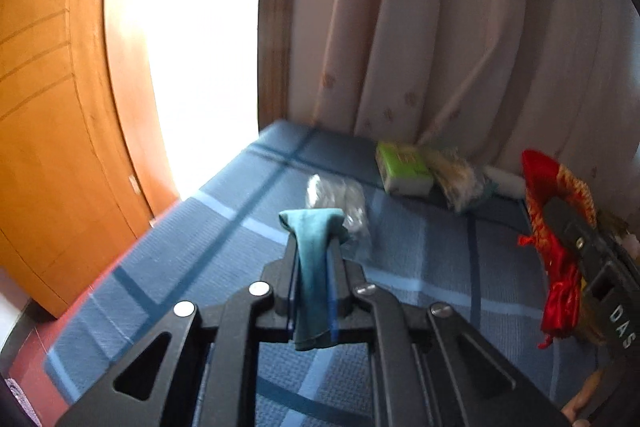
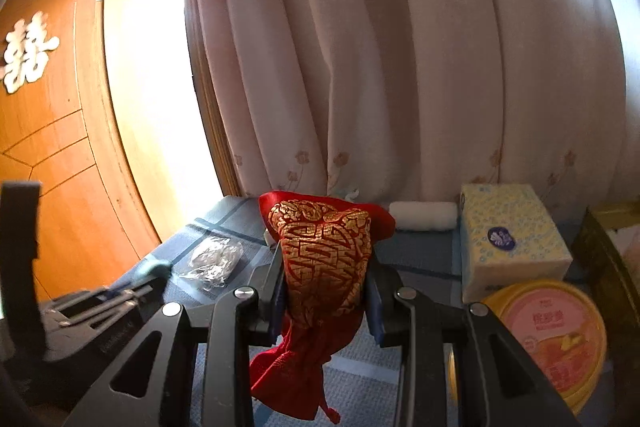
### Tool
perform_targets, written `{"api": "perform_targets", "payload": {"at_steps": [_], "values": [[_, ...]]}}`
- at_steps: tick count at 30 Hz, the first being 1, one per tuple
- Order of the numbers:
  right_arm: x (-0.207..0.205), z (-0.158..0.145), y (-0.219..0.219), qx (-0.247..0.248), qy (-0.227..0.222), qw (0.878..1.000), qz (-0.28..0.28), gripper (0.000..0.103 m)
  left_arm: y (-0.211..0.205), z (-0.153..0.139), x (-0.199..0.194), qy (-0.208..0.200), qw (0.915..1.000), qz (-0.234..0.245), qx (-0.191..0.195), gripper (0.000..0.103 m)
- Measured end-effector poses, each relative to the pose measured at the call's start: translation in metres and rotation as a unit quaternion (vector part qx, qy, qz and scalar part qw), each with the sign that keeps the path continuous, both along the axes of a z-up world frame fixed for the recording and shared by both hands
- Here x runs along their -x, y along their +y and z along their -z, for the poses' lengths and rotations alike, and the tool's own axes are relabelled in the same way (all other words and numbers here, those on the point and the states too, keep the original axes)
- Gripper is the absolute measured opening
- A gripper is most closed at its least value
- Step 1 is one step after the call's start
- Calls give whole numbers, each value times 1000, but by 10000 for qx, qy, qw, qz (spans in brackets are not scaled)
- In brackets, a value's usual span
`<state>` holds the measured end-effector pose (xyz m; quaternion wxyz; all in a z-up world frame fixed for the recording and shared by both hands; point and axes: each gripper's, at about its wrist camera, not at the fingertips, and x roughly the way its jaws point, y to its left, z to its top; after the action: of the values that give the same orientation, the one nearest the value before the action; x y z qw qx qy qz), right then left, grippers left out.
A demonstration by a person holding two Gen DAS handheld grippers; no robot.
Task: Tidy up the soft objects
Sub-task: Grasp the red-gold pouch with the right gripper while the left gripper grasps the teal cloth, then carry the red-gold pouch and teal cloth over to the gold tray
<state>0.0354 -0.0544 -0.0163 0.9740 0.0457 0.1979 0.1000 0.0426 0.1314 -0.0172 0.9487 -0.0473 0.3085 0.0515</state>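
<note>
My left gripper [image 1: 314,247] is shut on a teal cloth [image 1: 314,267] that drapes over and between its fingers, held above the blue checked tablecloth [image 1: 420,267]. My right gripper [image 2: 324,267] is shut on a red and gold brocade pouch [image 2: 324,259], whose red tail hangs below the jaws. The right gripper and the pouch [image 1: 560,227] also show at the right edge of the left wrist view. The left gripper [image 2: 152,271] shows at the lower left of the right wrist view.
On the cloth lie a clear plastic wrapper [image 1: 340,199], a green tissue pack [image 1: 404,167], a straw-coloured bundle [image 1: 456,175], a white roll [image 2: 424,215], a patterned tissue box [image 2: 512,239] and a pink-lidded yellow tub [image 2: 556,335]. A curtain [image 2: 400,67] hangs behind; a wooden door [image 1: 52,147] stands left.
</note>
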Motion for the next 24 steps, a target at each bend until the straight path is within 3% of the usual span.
{"api": "perform_targets", "payload": {"at_steps": [8,24], "values": [[19,-3,2,215,-262,9994,-11,35,-12,-5,2,-244,9985,-70,-477,9],[62,-7,-18,386,-662,9966,303,35,-40,-8,18,-393,9972,126,-620,9]]}}
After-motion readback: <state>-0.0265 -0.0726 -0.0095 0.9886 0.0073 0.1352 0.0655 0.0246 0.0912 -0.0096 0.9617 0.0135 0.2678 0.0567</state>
